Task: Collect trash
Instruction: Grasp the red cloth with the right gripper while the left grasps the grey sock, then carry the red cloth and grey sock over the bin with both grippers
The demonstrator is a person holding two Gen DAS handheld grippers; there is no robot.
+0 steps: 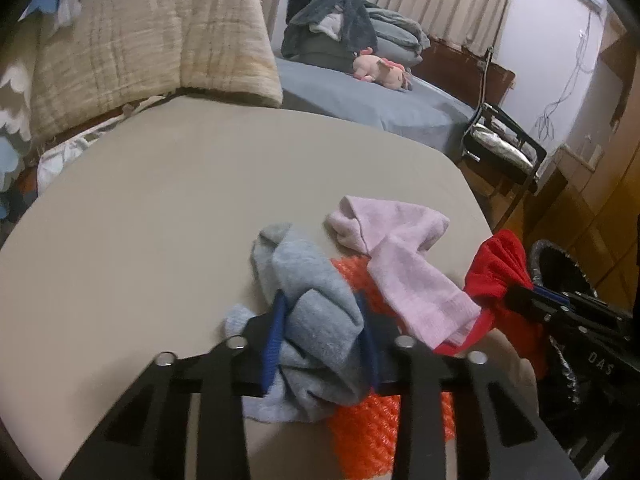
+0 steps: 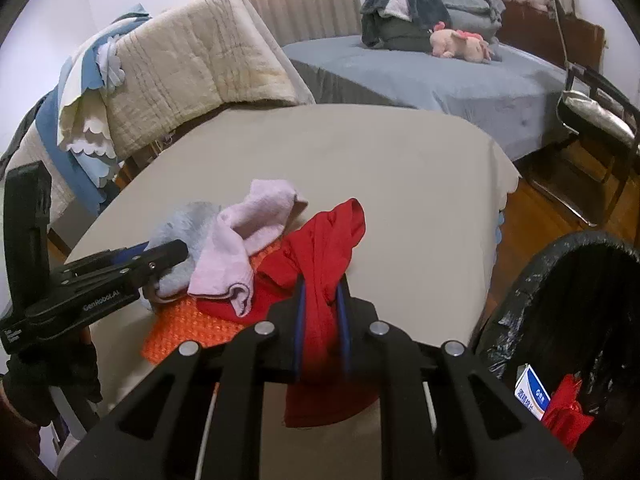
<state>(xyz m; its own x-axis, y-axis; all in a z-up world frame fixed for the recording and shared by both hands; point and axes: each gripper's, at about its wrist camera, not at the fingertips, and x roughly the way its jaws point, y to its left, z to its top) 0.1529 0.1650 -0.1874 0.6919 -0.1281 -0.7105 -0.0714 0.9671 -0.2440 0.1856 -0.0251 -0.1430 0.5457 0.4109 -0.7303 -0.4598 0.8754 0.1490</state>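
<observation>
- Grey-blue fleece fills the left wrist view: the left gripper (image 1: 324,336) has its blue pads clamped on the grey sock (image 1: 316,320), bunched between them on the table (image 1: 140,200).
- Just right of those tongs the pink sock (image 1: 404,276) drapes over an orange mesh (image 1: 384,432) lying partly under the grey one. Lift straight up and slowly, so neither gets dragged along.
- In the right wrist view, the right gripper (image 2: 320,312) is pinched tight on the red cloth (image 2: 324,264), which hangs down below the pads.
- The bin (image 2: 580,320), lined in black, stands close to the right of these tongs, a small box (image 2: 532,396) already inside. Carry the red cloth clear of the rim before letting go, since its tail could snag.
</observation>
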